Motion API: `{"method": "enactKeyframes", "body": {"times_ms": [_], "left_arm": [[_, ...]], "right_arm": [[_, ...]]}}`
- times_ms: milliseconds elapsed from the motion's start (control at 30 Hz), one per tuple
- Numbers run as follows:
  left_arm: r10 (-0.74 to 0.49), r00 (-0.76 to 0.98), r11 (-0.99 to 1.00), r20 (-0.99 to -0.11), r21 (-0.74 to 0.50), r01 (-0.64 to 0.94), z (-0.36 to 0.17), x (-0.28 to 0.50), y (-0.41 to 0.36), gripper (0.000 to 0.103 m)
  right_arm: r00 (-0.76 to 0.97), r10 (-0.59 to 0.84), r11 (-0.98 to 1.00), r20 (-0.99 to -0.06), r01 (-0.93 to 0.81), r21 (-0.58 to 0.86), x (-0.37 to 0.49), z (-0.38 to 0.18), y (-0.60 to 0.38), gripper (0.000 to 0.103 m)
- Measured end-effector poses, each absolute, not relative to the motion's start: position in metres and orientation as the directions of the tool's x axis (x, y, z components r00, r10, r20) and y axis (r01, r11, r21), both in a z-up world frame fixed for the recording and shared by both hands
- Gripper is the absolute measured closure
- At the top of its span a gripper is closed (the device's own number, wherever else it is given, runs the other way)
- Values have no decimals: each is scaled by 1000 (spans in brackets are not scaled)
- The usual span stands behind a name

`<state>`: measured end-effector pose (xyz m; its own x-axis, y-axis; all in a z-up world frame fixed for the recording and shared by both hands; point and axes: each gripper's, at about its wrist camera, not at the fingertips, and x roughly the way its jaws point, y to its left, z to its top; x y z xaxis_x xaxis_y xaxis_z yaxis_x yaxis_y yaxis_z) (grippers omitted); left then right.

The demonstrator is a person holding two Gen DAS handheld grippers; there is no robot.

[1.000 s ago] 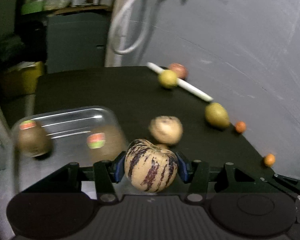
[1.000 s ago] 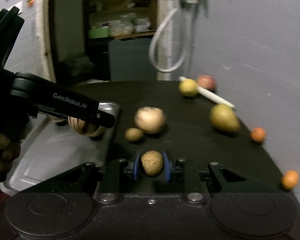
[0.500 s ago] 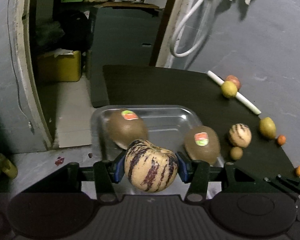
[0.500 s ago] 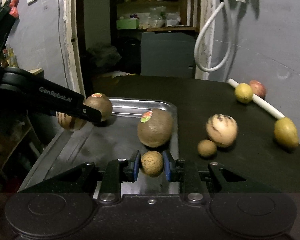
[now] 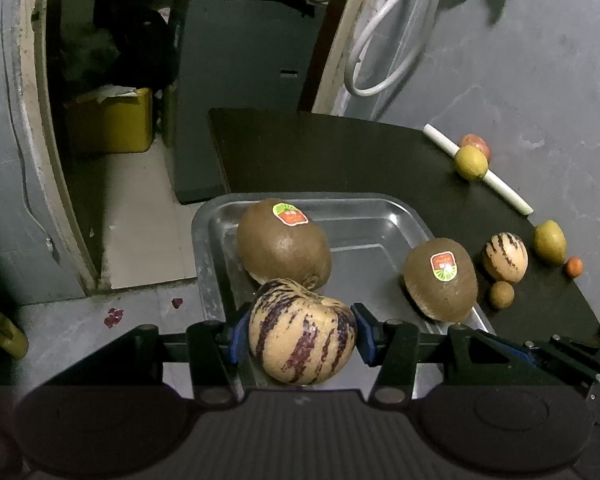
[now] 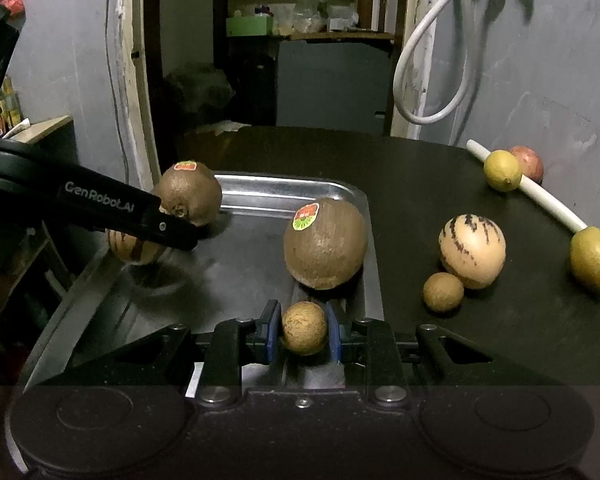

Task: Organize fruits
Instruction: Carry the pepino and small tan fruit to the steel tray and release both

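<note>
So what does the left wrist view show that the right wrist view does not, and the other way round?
Only the left wrist view shows two small orange fruits at the table edge and a yellow bin on the floor.
Only the right wrist view shows the small brown fruit in the right gripper.
Both show the tray with two kiwis, the striped melon held in the left gripper, and the white tube.
</note>
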<state>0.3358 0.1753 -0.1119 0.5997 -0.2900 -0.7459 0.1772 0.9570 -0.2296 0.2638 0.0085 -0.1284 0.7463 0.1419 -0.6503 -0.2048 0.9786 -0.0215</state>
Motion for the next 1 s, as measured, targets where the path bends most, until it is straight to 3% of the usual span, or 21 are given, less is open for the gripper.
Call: {"method": "enactKeyframes", "body": {"times_ms": [300, 600, 800, 867, 1000], "left_arm": [[-285, 598, 958, -749, -212, 192, -115, 338, 171, 47], [-285, 614, 958, -736, -219, 183, -100, 334, 173, 35], [-281, 637, 960, -718, -222, 173, -79, 320, 172, 14], [-279, 646, 960, -710, -225, 167, -72, 312, 171, 2], [-279, 655, 960, -702, -220, 172, -63, 298, 163, 1]], "right_arm": [[744, 141, 980, -653, -200, -17, 264, -131, 8, 75], [767, 139, 985, -627, -175, 5, 245, -117, -4, 56], [798, 111, 993, -592, -117, 29, 214, -96, -24, 34], [812, 92, 996, -577, -84, 42, 201, -88, -34, 23], [834, 34, 999, -551, -5, 54, 174, -78, -56, 8]]}}
